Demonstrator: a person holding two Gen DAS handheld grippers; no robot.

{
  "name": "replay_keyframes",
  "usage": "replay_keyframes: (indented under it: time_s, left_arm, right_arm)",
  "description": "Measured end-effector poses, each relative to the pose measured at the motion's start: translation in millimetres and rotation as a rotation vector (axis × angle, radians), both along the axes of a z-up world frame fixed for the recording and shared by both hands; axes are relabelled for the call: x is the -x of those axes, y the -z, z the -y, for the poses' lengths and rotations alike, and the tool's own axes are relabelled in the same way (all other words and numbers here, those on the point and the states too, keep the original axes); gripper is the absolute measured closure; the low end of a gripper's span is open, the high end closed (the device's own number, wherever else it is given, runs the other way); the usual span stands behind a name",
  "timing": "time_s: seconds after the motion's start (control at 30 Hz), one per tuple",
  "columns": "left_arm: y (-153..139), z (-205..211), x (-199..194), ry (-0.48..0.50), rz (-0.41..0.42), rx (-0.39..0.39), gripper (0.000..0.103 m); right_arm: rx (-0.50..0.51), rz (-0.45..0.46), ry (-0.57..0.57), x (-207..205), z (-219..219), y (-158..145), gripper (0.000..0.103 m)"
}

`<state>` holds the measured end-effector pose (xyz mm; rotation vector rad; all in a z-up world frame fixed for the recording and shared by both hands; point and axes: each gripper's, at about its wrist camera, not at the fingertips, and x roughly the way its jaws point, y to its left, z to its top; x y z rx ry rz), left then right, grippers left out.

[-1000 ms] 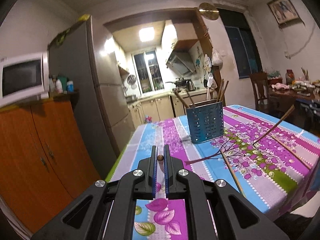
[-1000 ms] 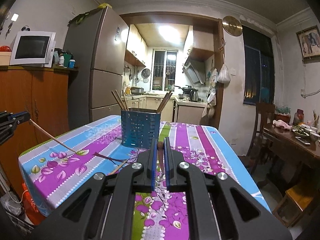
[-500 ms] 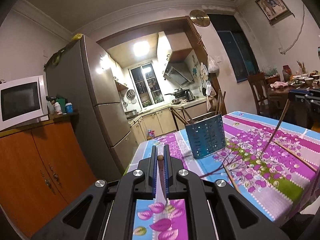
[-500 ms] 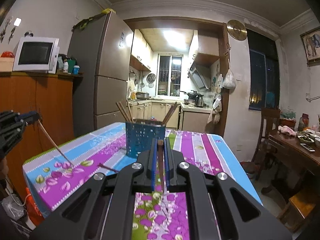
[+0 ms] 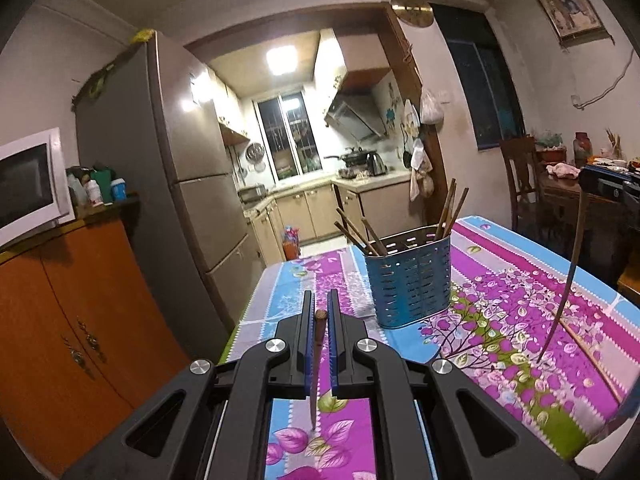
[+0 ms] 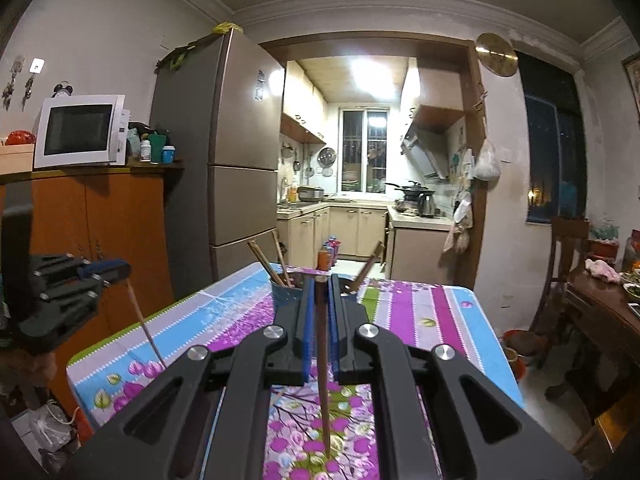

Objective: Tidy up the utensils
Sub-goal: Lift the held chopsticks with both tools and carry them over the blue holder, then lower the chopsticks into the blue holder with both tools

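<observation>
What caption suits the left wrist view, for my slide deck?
Left gripper clamps a chopstick above the floral tablecloth, near the blue utensil holder.

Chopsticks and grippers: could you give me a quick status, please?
Left gripper shut on chopstick. Right gripper shut on another. Blue holder ahead, unobstructed.

Perforated blue metal holder [image 5: 411, 280], wooden chopsticks [image 5: 450, 208], glossy printed tablecloth [image 5: 520, 320], matt black gripper [image 5: 320, 312]
</observation>
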<state>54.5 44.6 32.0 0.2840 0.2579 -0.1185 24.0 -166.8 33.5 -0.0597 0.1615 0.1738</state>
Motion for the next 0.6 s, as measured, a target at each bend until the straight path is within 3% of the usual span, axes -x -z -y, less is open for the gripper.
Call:
replay_keyframes:
  time_s: [0.3, 0.6]
  left_arm:
    - [-5.4, 18.7, -33.5, -0.012, -0.061, 0.002, 0.096]
    - [-6.1, 30.5, -49.6, -0.010, -0.077, -0.013, 0.096]
  right_arm:
    - [-0.037, -0.101, -0.051, -40.8, -2.4, -9.1, 0.098]
    - [-0.062, -0.130, -0.045, -70.7, -2.0, -22.5, 0.098]
